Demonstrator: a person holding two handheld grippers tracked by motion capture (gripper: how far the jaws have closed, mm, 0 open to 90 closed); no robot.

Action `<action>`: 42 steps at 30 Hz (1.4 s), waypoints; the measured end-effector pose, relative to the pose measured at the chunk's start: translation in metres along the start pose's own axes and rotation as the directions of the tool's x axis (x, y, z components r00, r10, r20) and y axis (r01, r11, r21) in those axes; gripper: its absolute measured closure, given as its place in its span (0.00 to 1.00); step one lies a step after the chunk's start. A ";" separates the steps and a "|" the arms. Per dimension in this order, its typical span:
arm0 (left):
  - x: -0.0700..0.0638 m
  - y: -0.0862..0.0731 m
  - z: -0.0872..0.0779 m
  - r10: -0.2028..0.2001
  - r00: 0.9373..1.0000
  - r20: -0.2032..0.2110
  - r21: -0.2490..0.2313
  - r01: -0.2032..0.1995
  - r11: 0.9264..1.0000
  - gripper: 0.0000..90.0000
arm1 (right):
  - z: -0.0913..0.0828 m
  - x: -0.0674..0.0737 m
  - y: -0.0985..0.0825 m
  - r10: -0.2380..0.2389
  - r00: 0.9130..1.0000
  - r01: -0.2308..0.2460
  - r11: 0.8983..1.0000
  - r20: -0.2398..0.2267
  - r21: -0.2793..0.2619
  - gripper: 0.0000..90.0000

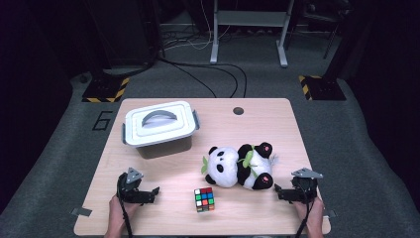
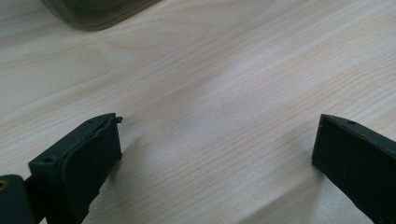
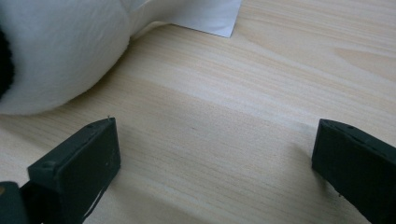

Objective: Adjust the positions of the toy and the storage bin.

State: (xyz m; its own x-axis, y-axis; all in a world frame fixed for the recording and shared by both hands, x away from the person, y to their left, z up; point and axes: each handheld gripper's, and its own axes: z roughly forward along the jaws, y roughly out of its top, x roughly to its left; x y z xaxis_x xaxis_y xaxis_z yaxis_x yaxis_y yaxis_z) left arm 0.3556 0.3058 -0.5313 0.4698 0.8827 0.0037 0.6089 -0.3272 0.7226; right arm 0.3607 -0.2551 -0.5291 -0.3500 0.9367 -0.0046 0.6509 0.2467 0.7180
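A: Panda plush toy lies on its side right of centre in the high view, lower half of the frame, on the wooden table. Its white head points left, its black legs with pink soles point right. A small green leaf sits on its chest.

B: How will it handle?

A: It looks light and soft, so it will likely squash under the pads and sag if lifted by one end. The fur should give decent friction; nothing on it appears fragile. A grip across the round body or the head seems safest. A thin ear or limb may slip out.

B: Where are the tongs?

A: The right gripper rests low at the lower right of the high view, just beside the toy's feet, jaws wide and empty. In the right gripper view the white fur fills the upper left, with a white fabric tag at the top. The left gripper sits at the lower left, also wide apart with nothing between its jaws.

B: Anything else on the table?

A: A colour cube sits near the bottom centre, just below the toy. A grey lidded box with a handle stands at the upper left of the table.
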 end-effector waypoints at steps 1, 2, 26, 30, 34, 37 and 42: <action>0.000 0.000 0.000 0.000 1.000 0.000 0.000 0.000 1.000 0.01 | 0.000 0.000 0.000 0.000 1.000 0.000 1.000 0.000 0.000 0.00; 0.000 0.000 0.000 0.000 1.000 0.001 0.000 0.000 1.000 0.01 | 0.000 0.000 0.000 0.000 1.000 0.000 1.000 0.000 0.000 0.00; 0.007 0.049 -0.033 0.036 0.995 0.089 -0.054 -0.032 0.998 0.05 | 0.000 0.000 0.000 0.001 1.000 -0.001 1.000 0.000 0.000 0.01; 0.010 0.064 -0.043 0.044 0.994 0.100 -0.074 -0.036 0.997 0.06 | 0.000 0.000 0.000 0.001 1.000 -0.001 1.000 -0.002 -0.001 0.01; 0.015 0.082 -0.051 0.050 0.993 0.103 -0.094 -0.040 0.995 0.05 | 0.000 0.000 0.000 0.000 1.000 0.000 1.000 -0.002 -0.002 0.01; 0.019 0.096 -0.056 0.077 0.992 0.102 -0.101 -0.067 0.993 0.05 | 0.000 0.000 0.000 0.001 1.000 -0.001 1.000 -0.001 -0.002 0.01; 0.029 0.121 -0.060 0.084 0.988 0.127 -0.125 -0.068 0.990 0.05 | 0.000 0.000 0.000 0.001 1.000 -0.001 1.000 -0.002 -0.003 0.01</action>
State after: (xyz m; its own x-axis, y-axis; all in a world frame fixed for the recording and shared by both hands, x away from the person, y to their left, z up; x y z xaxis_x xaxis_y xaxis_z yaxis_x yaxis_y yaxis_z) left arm 0.4046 0.3118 -0.4023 0.5965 0.8023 -0.0234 0.4908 -0.3416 0.8015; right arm 0.3606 -0.2548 -0.5291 -0.3504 0.9366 -0.0028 0.6494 0.2451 0.7198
